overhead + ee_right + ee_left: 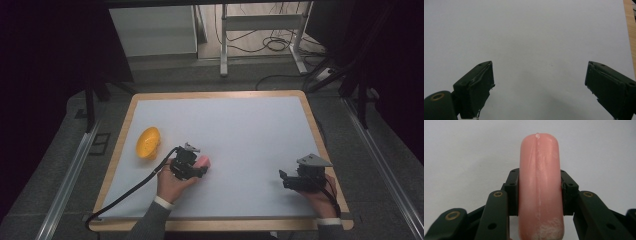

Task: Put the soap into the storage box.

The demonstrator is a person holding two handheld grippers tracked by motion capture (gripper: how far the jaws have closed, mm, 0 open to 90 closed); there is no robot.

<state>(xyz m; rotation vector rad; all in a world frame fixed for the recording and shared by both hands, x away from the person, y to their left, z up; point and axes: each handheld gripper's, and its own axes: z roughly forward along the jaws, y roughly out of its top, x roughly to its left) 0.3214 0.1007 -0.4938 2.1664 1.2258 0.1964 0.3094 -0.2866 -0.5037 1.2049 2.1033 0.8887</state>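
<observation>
Pink sausage's [540, 187] near end cut off

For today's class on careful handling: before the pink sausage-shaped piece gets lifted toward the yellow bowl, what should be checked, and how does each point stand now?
1. Left hand-held gripper closed on the pink piece, both pads pressing its sides: ok.
2. Grip centred along the piece: cannot tell; its near end runs out of the left gripper view.
3. Yellow bowl upright: not ok, it looks tipped on its side.
4. White mat between piece and bowl free of obstacles: ok.
5. Right hand-held gripper open, apart from the piece: ok.
</observation>
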